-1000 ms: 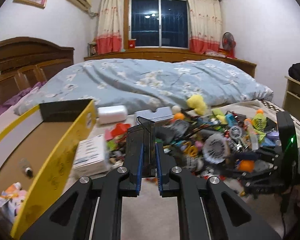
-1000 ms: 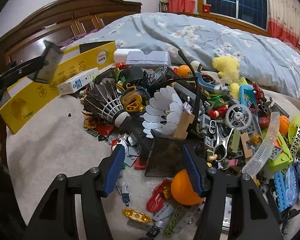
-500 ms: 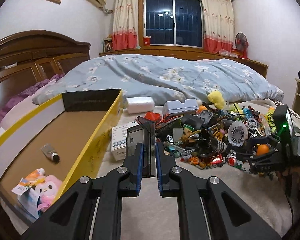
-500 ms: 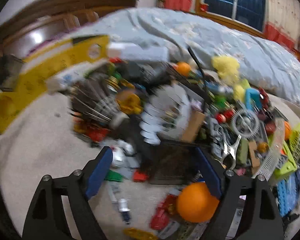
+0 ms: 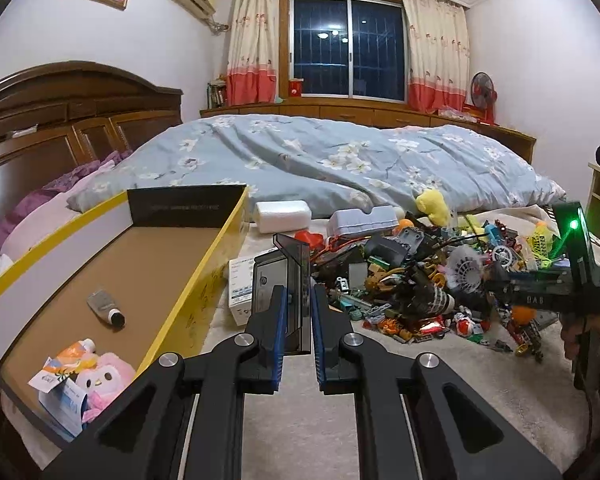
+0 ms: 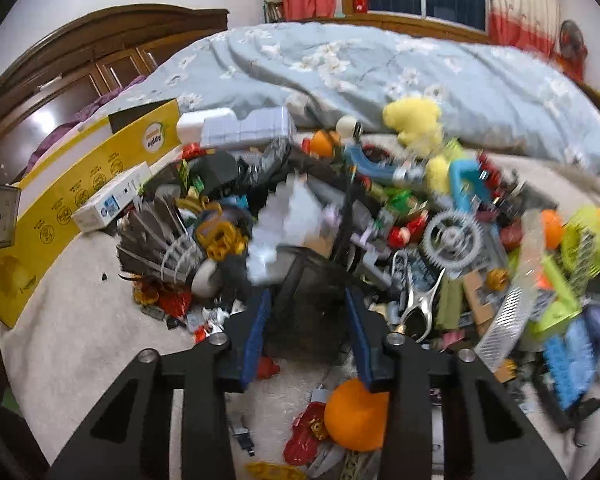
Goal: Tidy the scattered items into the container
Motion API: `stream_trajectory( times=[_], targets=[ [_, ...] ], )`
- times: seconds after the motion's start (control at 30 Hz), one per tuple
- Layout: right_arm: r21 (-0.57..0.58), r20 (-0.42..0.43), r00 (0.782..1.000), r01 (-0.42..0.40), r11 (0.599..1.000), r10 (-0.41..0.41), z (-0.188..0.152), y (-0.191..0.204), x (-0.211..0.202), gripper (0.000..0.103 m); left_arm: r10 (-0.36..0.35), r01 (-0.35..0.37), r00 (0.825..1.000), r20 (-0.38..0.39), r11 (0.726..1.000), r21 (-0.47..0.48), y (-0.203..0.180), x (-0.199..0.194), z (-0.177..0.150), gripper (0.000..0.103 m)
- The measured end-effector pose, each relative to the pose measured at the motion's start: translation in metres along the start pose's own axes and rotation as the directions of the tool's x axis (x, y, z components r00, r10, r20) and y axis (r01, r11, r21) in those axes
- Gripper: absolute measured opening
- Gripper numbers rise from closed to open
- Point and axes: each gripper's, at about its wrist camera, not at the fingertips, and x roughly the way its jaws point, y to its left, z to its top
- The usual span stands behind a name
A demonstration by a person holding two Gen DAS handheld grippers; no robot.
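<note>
My left gripper (image 5: 299,300) is shut on a dark translucent plastic case (image 5: 288,276) and holds it up, just right of the yellow cardboard box (image 5: 204,280). The box holds a small tube (image 5: 105,307), a pink plush (image 5: 100,380) and packets. My right gripper (image 6: 306,312) has closed around a dark smoky plastic box (image 6: 308,304) at the near edge of the toy pile (image 6: 340,220). In the left wrist view the right gripper (image 5: 540,288) is over the pile's right side. The held case also shows at the left edge of the right wrist view (image 6: 4,216).
The pile holds shuttlecocks (image 6: 160,240), a grey gear (image 6: 454,240), an orange ball (image 6: 354,416), a yellow plush (image 6: 412,118) and bricks. A white carton (image 5: 240,288) lies beside the yellow box. A blue floral duvet (image 5: 320,160) lies behind. Beige blanket (image 6: 80,340) lies in front.
My left gripper has swung left and risen with the case, bringing the yellow box's inside into view. My right gripper's fingers have narrowed onto the dark plastic box in the pile.
</note>
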Motion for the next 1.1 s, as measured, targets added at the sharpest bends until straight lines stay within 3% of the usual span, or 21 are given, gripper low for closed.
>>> stream_trajectory(
  times=[0.13, 0.3, 0.33, 0.5, 0.73, 1.1],
  targets=[
    [0.012, 0.028, 1.000, 0.003, 1.000, -0.003, 0.009, 0.006, -0.017, 0.015, -0.004, 0.004, 1.000, 0.011, 1.000, 0.001, 0.000, -0.005, 0.001, 0.013],
    [0.000, 0.069, 0.997, 0.036, 0.999, -0.036, 0.012, 0.021, -0.036, 0.012, 0.002, -0.002, 1.000, 0.016, 1.000, -0.022, 0.010, -0.011, 0.001, 0.013],
    [-0.003, 0.086, 0.996, 0.029, 1.000, -0.029, 0.012, 0.024, -0.041, 0.007, 0.005, -0.005, 1.000, 0.019, 1.000, -0.029, 0.011, -0.011, 0.002, 0.013],
    [-0.080, 0.123, 0.992, 0.036, 0.996, -0.026, 0.013, 0.053, -0.057, 0.007, 0.012, -0.011, 1.000, 0.029, 0.998, -0.055, 0.019, -0.014, 0.005, 0.013],
    [-0.153, 0.168, 0.985, -0.015, 0.988, 0.041, 0.018, 0.090, -0.088, 0.007, 0.029, -0.027, 0.999, 0.031, 0.998, -0.062, 0.026, -0.016, 0.005, 0.013],
    [-0.251, 0.164, 0.981, -0.060, 0.966, 0.103, 0.013, 0.151, -0.100, 0.007, 0.063, -0.057, 0.997, 0.045, 0.990, -0.133, 0.067, -0.027, 0.005, 0.013]
  ],
)
